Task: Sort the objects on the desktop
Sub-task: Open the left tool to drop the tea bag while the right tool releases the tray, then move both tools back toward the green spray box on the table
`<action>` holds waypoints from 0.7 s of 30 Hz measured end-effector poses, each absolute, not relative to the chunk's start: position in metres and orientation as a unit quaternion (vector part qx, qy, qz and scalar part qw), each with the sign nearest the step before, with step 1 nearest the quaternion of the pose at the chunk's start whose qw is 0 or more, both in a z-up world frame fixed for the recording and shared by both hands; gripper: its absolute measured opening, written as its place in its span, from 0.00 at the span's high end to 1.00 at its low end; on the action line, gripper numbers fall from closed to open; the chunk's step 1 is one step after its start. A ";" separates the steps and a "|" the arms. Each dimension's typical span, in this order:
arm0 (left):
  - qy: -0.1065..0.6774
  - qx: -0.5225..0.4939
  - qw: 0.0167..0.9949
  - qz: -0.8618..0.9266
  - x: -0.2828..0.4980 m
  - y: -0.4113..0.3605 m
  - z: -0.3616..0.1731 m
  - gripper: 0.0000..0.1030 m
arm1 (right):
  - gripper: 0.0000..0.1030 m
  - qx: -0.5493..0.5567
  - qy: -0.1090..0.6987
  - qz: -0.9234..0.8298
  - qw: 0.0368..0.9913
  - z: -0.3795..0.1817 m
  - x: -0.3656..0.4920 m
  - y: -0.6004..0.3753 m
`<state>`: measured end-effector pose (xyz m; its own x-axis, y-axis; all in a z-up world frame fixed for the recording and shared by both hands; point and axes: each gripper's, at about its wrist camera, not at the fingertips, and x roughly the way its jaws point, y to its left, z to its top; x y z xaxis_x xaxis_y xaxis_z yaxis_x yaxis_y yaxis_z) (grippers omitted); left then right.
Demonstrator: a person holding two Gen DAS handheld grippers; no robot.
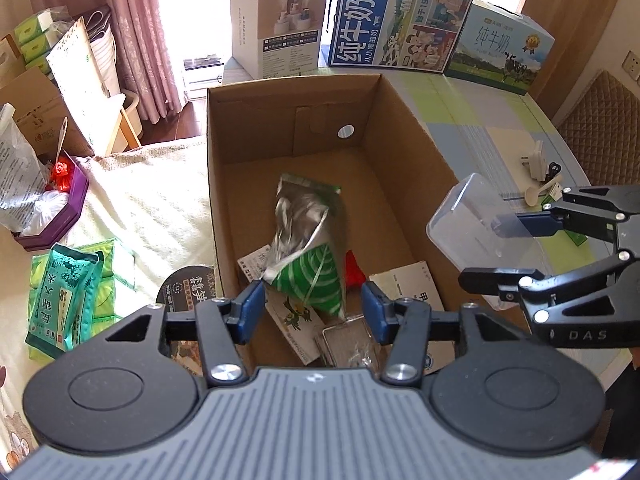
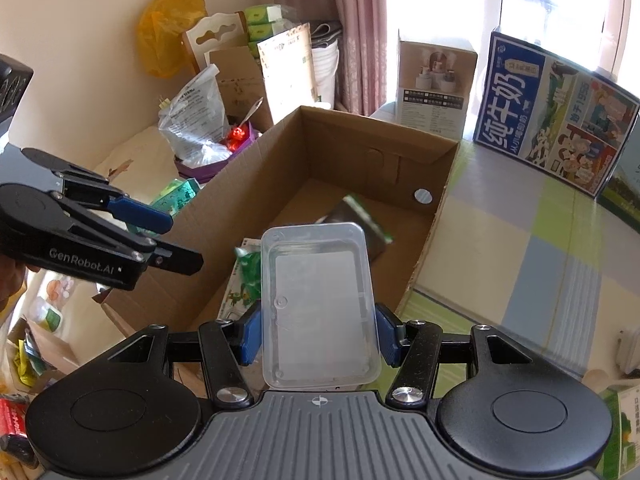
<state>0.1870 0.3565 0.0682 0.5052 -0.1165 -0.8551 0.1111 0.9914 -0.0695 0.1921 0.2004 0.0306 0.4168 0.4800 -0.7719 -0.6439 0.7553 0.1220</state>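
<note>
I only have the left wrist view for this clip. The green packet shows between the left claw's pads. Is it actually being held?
Observer: No. The right wrist view shows the left claw from the side, up in the air, with nothing between its pads.
Operator: Is the right claw gripping its load squarely?
Observer: Yes. The right claw has a blue pad pressed on each long side of the clear tub.
Operator: Anything in the room I'm missing?
Observer: A yellow plastic bag sits against the wall, left of the curtain.

A brown cardboard box (image 1: 294,128) holds a green-and-silver swirl-patterned packet (image 1: 310,248); the tablecloth (image 2: 532,240) is pastel-checked.
</note>
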 end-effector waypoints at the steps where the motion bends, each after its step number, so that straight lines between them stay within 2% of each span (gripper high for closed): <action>1: 0.493 -0.002 0.867 -0.066 0.186 0.356 0.068 0.54 | 0.48 -0.096 0.422 0.336 0.836 0.031 0.192 0.201; 9: 0.493 0.000 0.867 -0.071 0.177 0.357 0.068 0.53 | 0.48 -0.067 0.417 0.341 0.840 0.033 0.196 0.204; 11: 0.493 0.000 0.867 -0.072 0.174 0.358 0.069 0.53 | 0.37 -0.052 0.417 0.334 0.844 0.034 0.200 0.201; 21: 0.489 -0.006 0.869 -0.074 0.161 0.358 0.068 0.51 | 0.35 -0.029 0.412 0.317 0.854 0.041 0.193 0.172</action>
<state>0.1607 0.3577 0.0675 0.5100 -0.1345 -0.8496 0.1231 0.9889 -0.0827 0.1928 0.1719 0.0412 0.4595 0.5165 -0.7225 -0.5650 0.7977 0.2110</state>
